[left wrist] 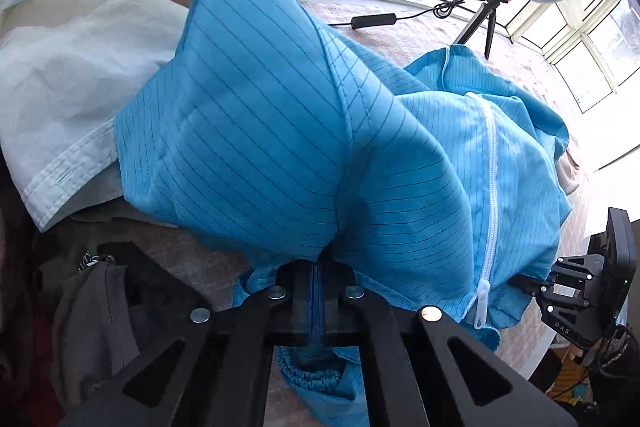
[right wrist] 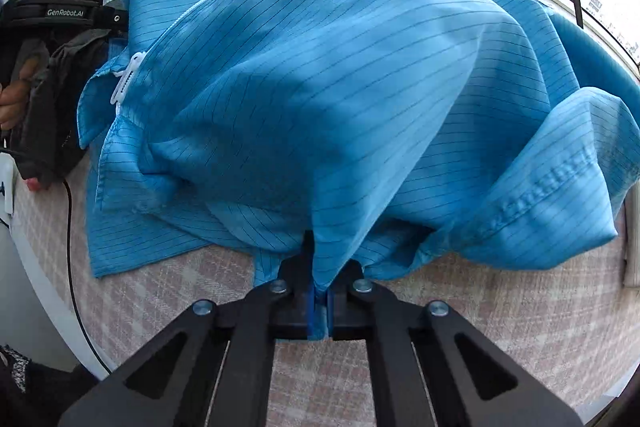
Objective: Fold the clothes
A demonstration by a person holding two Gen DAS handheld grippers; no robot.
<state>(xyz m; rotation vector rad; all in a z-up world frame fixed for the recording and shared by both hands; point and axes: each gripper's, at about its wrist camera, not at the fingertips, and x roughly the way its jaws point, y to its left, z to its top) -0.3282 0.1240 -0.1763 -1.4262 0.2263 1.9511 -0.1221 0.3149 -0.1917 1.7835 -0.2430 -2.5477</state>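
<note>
Both the left hand-held gripper (left wrist: pixel 316 291) and right hand-held gripper (right wrist: pixel 320 307) are clamped on the pinstriped blue zip-front garment (right wrist: pixel 320 87), which billows ahead between them across the pink checked bed (right wrist: pixel 500 327).

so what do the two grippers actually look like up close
Both the left gripper and the right gripper are matte black, with angular linkage arms, cut-out slots and round silver pivot bolts. Blue pads line the fingertips. Seen from outside, one body reads "GenRobot.AI" in white, the other "DAS". A thin black cable trails nearby.
</note>
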